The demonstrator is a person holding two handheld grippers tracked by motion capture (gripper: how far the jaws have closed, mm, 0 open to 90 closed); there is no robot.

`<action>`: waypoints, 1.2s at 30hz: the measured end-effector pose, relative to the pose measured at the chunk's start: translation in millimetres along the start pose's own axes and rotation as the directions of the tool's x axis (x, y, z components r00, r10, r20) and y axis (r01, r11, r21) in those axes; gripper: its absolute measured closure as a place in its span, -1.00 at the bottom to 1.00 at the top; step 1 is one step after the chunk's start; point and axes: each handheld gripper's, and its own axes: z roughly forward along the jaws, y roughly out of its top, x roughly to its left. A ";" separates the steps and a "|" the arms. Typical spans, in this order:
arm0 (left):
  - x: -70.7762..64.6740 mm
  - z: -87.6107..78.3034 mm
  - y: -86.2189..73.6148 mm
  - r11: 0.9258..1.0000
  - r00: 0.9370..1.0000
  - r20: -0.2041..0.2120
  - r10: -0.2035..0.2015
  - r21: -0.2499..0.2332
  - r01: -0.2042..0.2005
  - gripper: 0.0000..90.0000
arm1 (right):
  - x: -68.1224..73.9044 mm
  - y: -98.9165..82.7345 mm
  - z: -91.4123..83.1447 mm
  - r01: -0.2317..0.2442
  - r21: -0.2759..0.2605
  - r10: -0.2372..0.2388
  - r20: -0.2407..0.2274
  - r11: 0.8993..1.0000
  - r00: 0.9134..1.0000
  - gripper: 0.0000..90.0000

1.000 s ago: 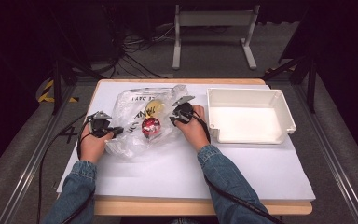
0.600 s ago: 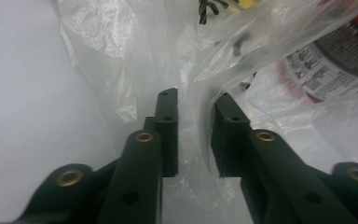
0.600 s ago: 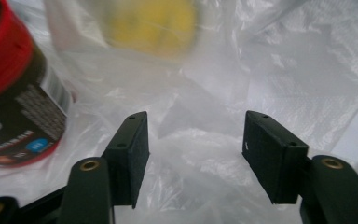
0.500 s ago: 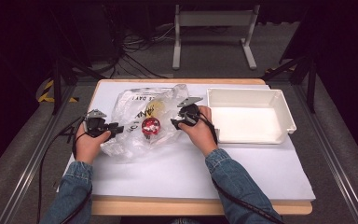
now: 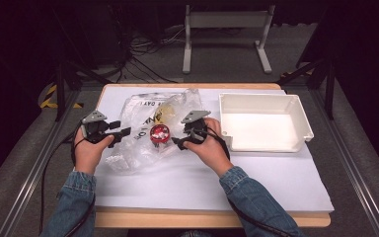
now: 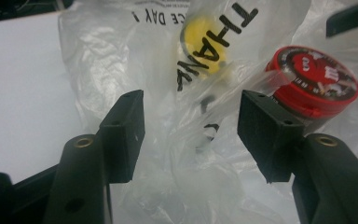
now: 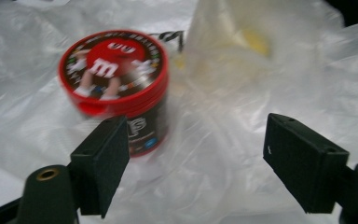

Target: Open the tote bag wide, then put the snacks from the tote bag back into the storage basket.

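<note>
Between both open tools, red-lidded tub.

A white-topped table bears a clear plastic bag and white tray

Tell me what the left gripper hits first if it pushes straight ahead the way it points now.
Most likely the clear plastic bag: crumpled film lies right ahead between the open jaws of the left gripper. The red-lidded can stands off to one side, beyond one jaw, so it would probably be missed, though depth is hard to judge.
</note>
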 end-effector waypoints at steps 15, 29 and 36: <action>-3.4 -18.4 8.4 0.998 1.000 0.009 -0.006 -0.065 0.007 -0.07 | 21.9 -39.5 21.6 0.094 0.089 -0.095 0.008 0.992 0.995 -0.80; -1.9 -30.4 10.1 0.995 1.000 -0.001 -0.015 -0.095 0.014 -0.11 | 26.6 -12.1 -16.7 0.032 -0.105 -0.040 -0.071 0.994 0.997 -0.81; -2.5 -39.2 12.4 0.993 1.000 0.007 -0.013 -0.115 0.013 -0.13 | 31.6 8.2 -25.3 0.002 -0.192 -0.039 -0.191 0.981 0.981 -0.79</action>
